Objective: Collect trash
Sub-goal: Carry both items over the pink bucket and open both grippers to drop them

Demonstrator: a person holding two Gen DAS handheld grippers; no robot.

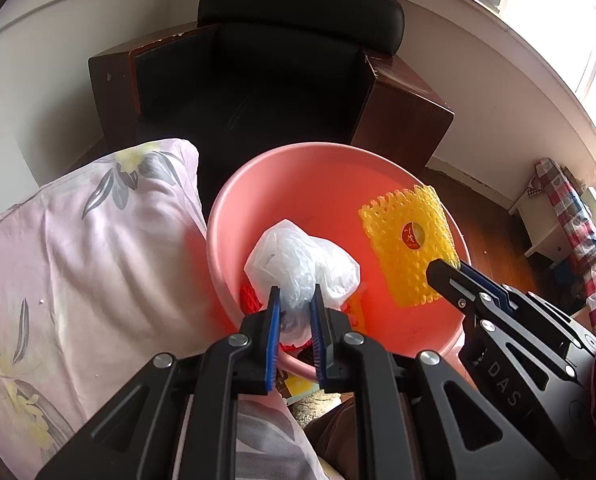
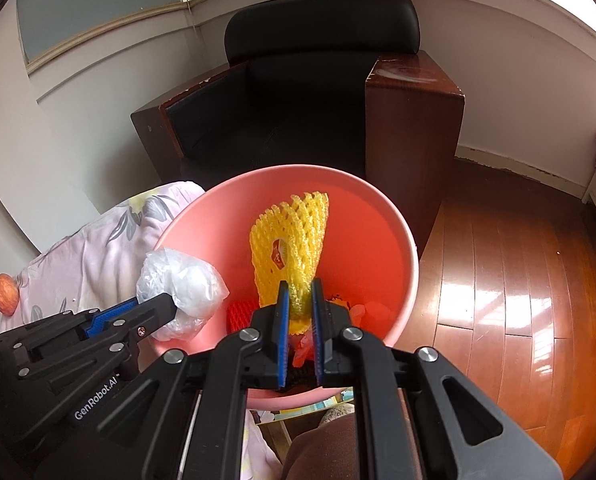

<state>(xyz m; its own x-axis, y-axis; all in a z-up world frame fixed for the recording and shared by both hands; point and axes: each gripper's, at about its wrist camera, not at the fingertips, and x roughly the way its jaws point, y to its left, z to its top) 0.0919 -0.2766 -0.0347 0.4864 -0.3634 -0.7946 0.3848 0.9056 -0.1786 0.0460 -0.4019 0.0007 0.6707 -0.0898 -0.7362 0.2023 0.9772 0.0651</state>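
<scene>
Left gripper (image 1: 294, 300) clamped on crumpled plastic bag (image 1: 302, 260), right gripper (image 2: 300, 294) pinched tight on yellow foam net (image 2: 290, 240). Both items hang just ahead of the jaws, over pink basin (image 2: 378, 208). Rec.: get well inside rim before releasing; light trash may drift.

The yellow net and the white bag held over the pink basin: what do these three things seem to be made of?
Yellow net: likely soft foam mesh, matte; its puffy open lattice bends under the right tool's grip.
White bag: thin plastic film, semi-clear and glossy, finely crinkled where the left tool pinches it.
Pink basin: probably moulded plastic; smooth, even wall with a dull sheen.
</scene>
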